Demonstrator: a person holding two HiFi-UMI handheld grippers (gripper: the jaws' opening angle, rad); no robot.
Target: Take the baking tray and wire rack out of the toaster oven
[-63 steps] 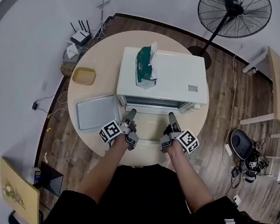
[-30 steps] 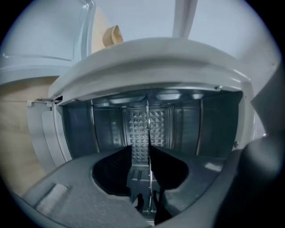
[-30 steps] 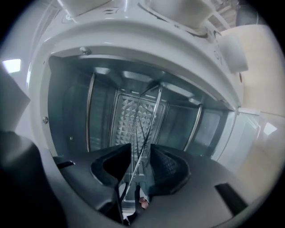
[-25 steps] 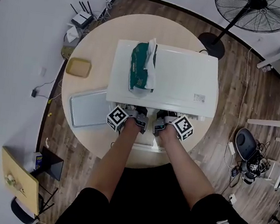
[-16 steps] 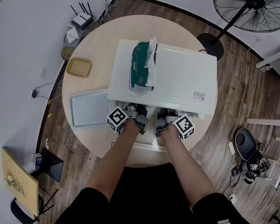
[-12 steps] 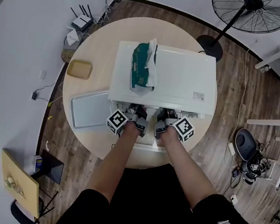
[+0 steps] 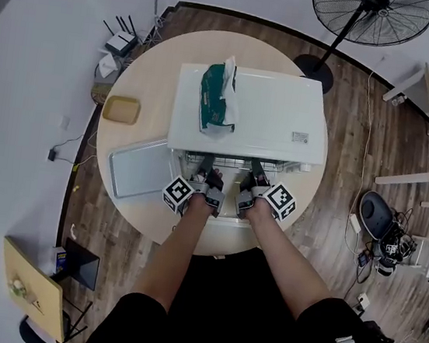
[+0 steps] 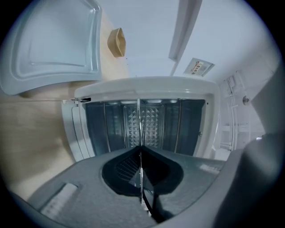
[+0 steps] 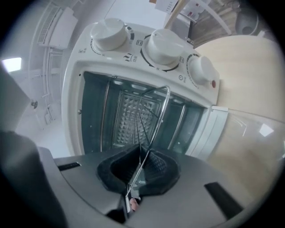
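Wire rack (image 7: 235,162) of thin silver metal rods is pinched along its front edge by both grippers. The left gripper (image 8: 140,149) has its dark jaws pressed together on the rod, which runs edge-on between them (image 8: 139,129). The right gripper (image 9: 138,171) is likewise clamped on the rack's curved front rod (image 9: 162,111). In the head view the left gripper (image 7: 205,167) and the right gripper (image 7: 255,171) lie side by side, near each other, both pointing into the oven mouth. The rack's front edge stands out just past that opening while the rest reaches into the dark ribbed cavity ahead of the jaws. Around it sits the white box-shaped toaster oven (image 7: 253,113), with three white round knobs (image 9: 164,42) beside the right gripper's side of the cavity. Out beyond the left gripper, the pale grey rectangular metal baking tray (image 7: 138,168) lies flat on the round light wooden surface (image 7: 158,65), clear of the oven. Farther past the tray is a small tan dish (image 7: 120,110).
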